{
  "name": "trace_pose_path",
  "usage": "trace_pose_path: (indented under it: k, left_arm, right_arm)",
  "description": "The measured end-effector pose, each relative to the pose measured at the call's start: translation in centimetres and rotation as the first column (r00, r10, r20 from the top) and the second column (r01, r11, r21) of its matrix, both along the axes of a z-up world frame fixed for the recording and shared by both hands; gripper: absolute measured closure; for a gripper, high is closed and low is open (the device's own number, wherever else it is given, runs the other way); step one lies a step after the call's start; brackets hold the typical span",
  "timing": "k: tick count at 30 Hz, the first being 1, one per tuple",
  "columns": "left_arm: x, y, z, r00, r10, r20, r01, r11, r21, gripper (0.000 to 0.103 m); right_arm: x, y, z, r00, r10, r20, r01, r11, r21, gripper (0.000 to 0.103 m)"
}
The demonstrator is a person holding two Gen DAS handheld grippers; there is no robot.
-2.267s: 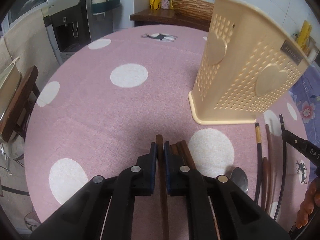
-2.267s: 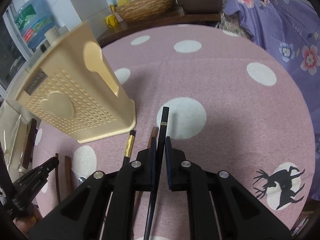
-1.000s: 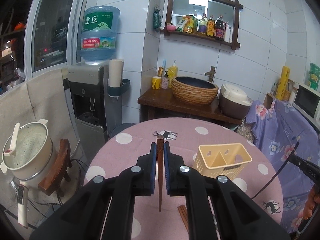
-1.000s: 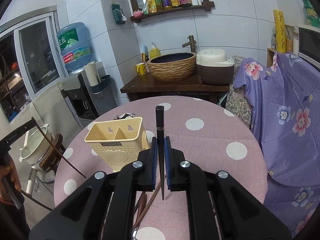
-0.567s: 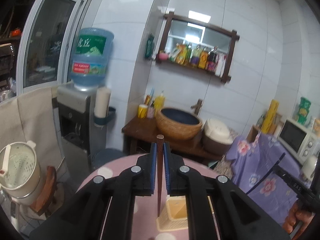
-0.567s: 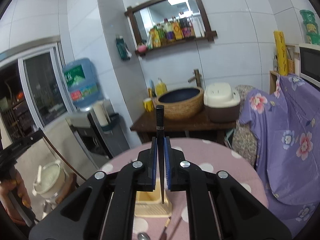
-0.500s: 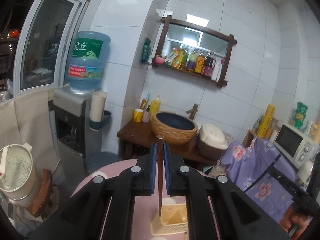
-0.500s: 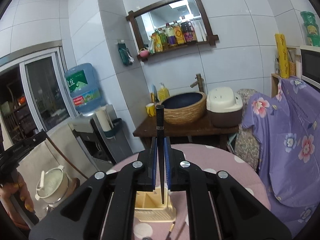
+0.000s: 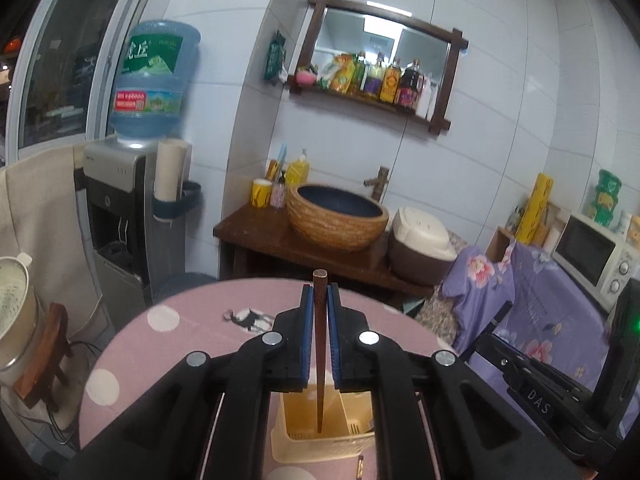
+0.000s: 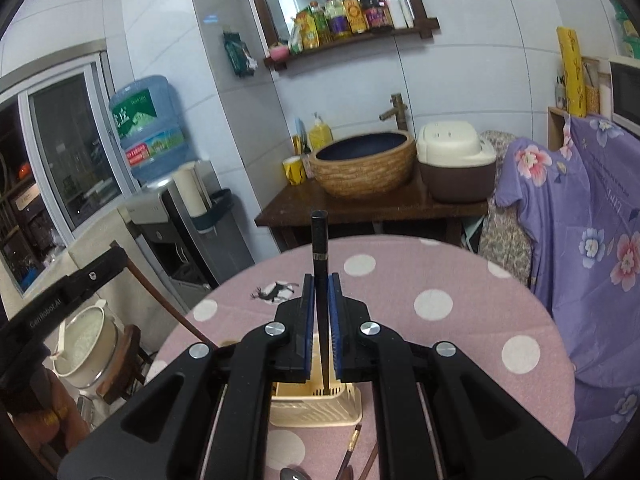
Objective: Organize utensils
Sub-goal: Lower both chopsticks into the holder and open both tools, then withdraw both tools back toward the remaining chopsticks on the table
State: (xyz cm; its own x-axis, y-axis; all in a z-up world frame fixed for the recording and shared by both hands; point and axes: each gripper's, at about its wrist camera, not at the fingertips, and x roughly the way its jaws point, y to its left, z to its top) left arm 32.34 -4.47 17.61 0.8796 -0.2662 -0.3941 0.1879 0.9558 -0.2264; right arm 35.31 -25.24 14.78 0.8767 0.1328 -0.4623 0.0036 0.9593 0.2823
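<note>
My left gripper is shut on a brown wooden chopstick held upright, its lower tip inside the cream utensil holder below. My right gripper is shut on a black chopstick, also upright, its lower tip down in the same cream holder. Loose chopsticks and a spoon lie on the pink dotted tablecloth in front of the holder. The right gripper shows at the right edge of the left wrist view.
The round table has a pink cloth with white dots. Behind it stand a wooden counter with a basket sink, a rice cooker and a water dispenser. A purple floral cloth hangs at the right.
Both grippers have come lower and closer over the cream holder. The tips of both chopsticks now reach into it. Both stay shut.
</note>
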Motion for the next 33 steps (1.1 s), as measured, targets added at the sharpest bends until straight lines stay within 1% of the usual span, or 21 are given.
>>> trace_pose_path:
  k: [4, 7, 11, 15, 19, 22, 24, 25, 26, 27, 28, 30, 31, 32, 33]
  left_arm:
    - [0.7, -0.6, -2.5, 0.999, 0.002, -0.037, -0.001, 0.999, 0.037, 0.095]
    - [1.1, -0.5, -4.0, 0.998, -0.001, -0.07, 0.004, 0.999, 0.037, 0.095]
    - [1.4, -0.4, -5.4, 0.995, -0.003, -0.1, 0.007, 0.999, 0.036, 0.095]
    - [1.4, -0.7, -5.9, 0.996, 0.004, -0.09, 0.001, 0.999, 0.055, 0.095]
    - [1.3, -0.6, -6.0, 0.996, 0.001, -0.092, 0.004, 0.999, 0.049, 0.095]
    - [1.2, -0.8, -6.1, 0.996, 0.001, -0.086, 0.004, 0.998, 0.063, 0.094]
    - [1.1, -0.8, -6.2, 0.996, -0.005, -0.088, 0.01, 0.998, 0.061, 0.087]
    - [1.0, -0.7, -6.2, 0.996, -0.005, -0.089, 0.01, 0.998, 0.058, 0.071]
    - [0.8, -0.6, -6.1, 0.997, -0.002, -0.082, 0.006, 0.999, 0.054, 0.052]
    - [0.6, -0.6, -6.1, 0.997, 0.003, -0.071, 0.001, 0.999, 0.052, 0.047]
    - [0.1, -0.5, -6.0, 0.999, 0.007, -0.054, -0.005, 0.999, 0.052, 0.044]
    - [-0.4, -0.5, -5.9, 0.999, -0.005, -0.044, 0.007, 0.998, 0.06, 0.041]
    - [-0.8, -0.5, -5.8, 0.999, -0.018, -0.042, 0.021, 0.998, 0.063, 0.037]
    - [-1.3, -0.4, -5.7, 0.999, -0.018, -0.033, 0.02, 0.998, 0.065, 0.031]
    - [-1.7, -0.3, -5.6, 1.0, -0.011, -0.021, 0.013, 0.998, 0.069, 0.027]
  right_arm:
    - [0.6, 0.2, -2.0, 1.0, 0.001, -0.028, -0.002, 1.0, -0.002, 0.095]
    - [0.9, 0.2, -2.9, 0.999, 0.005, -0.047, -0.005, 1.0, 0.004, 0.095]
    - [1.0, 0.1, -3.4, 0.999, 0.004, -0.051, -0.004, 1.0, 0.002, 0.095]
    - [1.2, 0.1, -3.7, 0.999, 0.005, -0.05, -0.005, 1.0, 0.008, 0.095]
    - [1.0, -0.1, -3.9, 0.999, 0.002, -0.036, -0.001, 1.0, 0.021, 0.095]
    - [0.7, 0.0, -3.9, 1.0, -0.008, -0.02, 0.008, 1.0, 0.003, 0.095]
    - [0.4, 0.0, -3.8, 1.0, -0.005, -0.008, 0.005, 1.0, -0.006, 0.094]
    - [0.2, 0.0, -3.7, 1.0, -0.005, -0.004, 0.005, 1.0, -0.011, 0.088]
    - [0.0, 0.1, -3.7, 1.0, -0.007, 0.0, 0.007, 1.0, -0.012, 0.074]
    - [-0.2, 0.1, -3.6, 1.0, -0.01, 0.009, 0.01, 1.0, -0.009, 0.069]
    - [-0.5, 0.0, -3.6, 1.0, -0.013, 0.021, 0.013, 1.0, -0.004, 0.059]
    - [-1.1, -0.1, -3.5, 0.999, -0.02, 0.039, 0.02, 1.0, -0.007, 0.057]
    - [-1.4, -0.1, -3.4, 0.999, -0.023, 0.045, 0.024, 1.0, -0.012, 0.055]
    - [-1.8, -0.2, -3.4, 0.998, -0.027, 0.051, 0.028, 1.0, -0.012, 0.051]
    - [-2.3, -0.3, -3.4, 0.998, -0.033, 0.06, 0.034, 0.999, -0.006, 0.049]
